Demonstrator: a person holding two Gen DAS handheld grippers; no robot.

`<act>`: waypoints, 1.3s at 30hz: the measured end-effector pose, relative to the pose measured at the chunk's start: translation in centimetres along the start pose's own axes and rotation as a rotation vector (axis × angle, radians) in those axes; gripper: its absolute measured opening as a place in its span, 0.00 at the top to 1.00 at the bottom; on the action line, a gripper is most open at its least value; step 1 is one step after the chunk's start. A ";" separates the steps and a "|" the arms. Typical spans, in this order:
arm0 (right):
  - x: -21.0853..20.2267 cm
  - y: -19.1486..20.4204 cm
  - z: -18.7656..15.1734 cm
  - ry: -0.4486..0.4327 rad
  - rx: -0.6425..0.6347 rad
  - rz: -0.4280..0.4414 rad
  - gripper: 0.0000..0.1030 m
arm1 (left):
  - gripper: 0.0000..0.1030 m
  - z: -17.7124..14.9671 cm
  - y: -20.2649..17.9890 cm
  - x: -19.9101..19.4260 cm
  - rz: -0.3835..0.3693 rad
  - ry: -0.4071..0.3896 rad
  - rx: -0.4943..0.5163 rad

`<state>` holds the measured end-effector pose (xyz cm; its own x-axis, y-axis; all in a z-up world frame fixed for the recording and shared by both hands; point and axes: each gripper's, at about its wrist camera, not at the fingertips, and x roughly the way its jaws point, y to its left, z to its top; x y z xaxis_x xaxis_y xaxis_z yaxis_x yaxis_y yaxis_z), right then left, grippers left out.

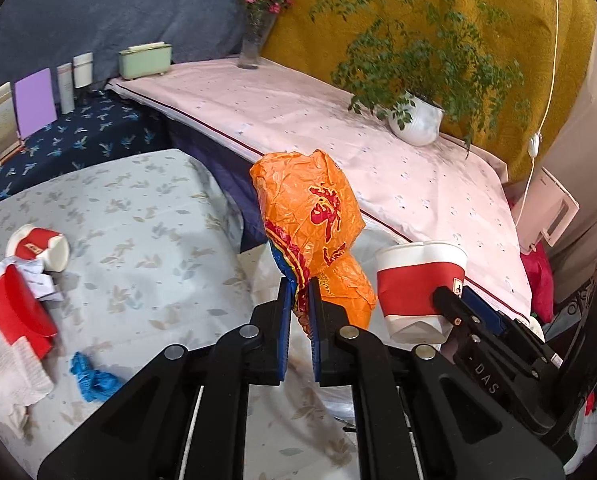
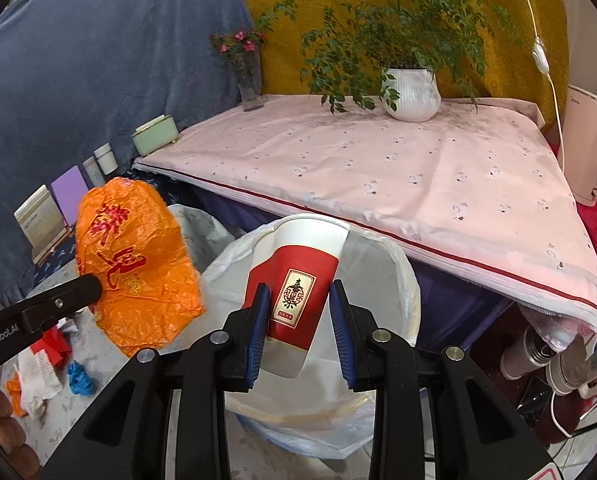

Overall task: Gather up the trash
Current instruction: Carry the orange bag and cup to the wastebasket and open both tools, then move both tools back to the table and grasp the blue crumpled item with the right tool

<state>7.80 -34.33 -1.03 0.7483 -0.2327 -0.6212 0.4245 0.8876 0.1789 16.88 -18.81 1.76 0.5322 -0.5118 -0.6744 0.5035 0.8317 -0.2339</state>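
My left gripper (image 1: 299, 296) is shut on a crumpled orange plastic bag (image 1: 314, 216) with red print, which stands up above its pads. In the right wrist view the same orange bag (image 2: 134, 268) hangs at the left, just beside the bin. My right gripper (image 2: 298, 304) is shut on a red and white paper cup (image 2: 298, 280), held tilted over a bin lined with a white bag (image 2: 394, 264). The cup (image 1: 414, 284) also shows at the right in the left wrist view. On the pale leaf-print surface (image 1: 138, 216) lie another paper cup (image 1: 38, 246), a red carton (image 1: 16, 312), crumpled paper (image 1: 38, 280) and a blue scrap (image 1: 92, 376).
A table with a pink cloth (image 2: 378, 176) stands behind the bin, bearing a white potted plant (image 2: 412, 94) and a flower vase (image 2: 250, 80). A green box (image 2: 154, 134), bottles and cards line the dark blue shelf at the left. Containers and cables crowd the floor at the right (image 2: 558, 360).
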 end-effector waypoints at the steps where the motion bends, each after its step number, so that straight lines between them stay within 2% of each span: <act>1: 0.2 -0.1 0.1 0.003 -0.002 -0.002 0.69 | 0.89 -0.1 -0.2 0.4 -0.008 0.006 0.001; 2: 0.3 -0.2 0.0 0.001 0.000 -0.008 0.69 | 0.86 -0.1 -0.4 0.8 -0.012 0.012 0.000; 3: 0.3 -0.3 -0.1 0.000 0.002 -0.011 0.67 | 0.76 -0.1 -0.6 1.2 -0.010 0.012 -0.001; 4: 0.5 -0.5 0.1 0.000 0.003 -0.013 0.63 | 0.60 -0.1 -0.7 1.4 -0.001 0.008 -0.002; 6: 0.3 -0.7 0.0 -0.009 0.008 -0.020 0.55 | 0.45 -0.3 -0.9 1.4 0.012 -0.012 -0.004; 7: 0.2 -0.8 0.1 -0.013 0.010 -0.021 0.53 | 0.43 -0.3 -1.0 1.3 0.016 -0.020 0.000; 12: -0.7 -0.9 0.2 -0.026 0.021 -0.011 0.48 | 0.36 -0.5 -1.1 0.7 0.049 -0.039 0.019; 19: -2.7 1.2 0.2 -0.051 -0.013 0.020 0.44 | 0.27 -1.0 0.8 -1.7 0.106 -0.072 -0.012; 33: -5.5 8.0 -1.1 -0.052 -0.107 0.125 0.42 | 0.17 -3.4 7.7 -7.8 0.256 -0.127 -0.117; 39: -5.8 11.6 -2.6 -0.024 -0.152 0.178 0.42 | 0.16 -5.0 11.2 -9.6 0.305 -0.124 -0.174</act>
<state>7.08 -21.65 2.69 0.8170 -0.0743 -0.5718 0.2041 0.9647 0.1663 13.99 -3.50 2.14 0.7235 -0.2481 -0.6442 0.1914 0.9687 -0.1580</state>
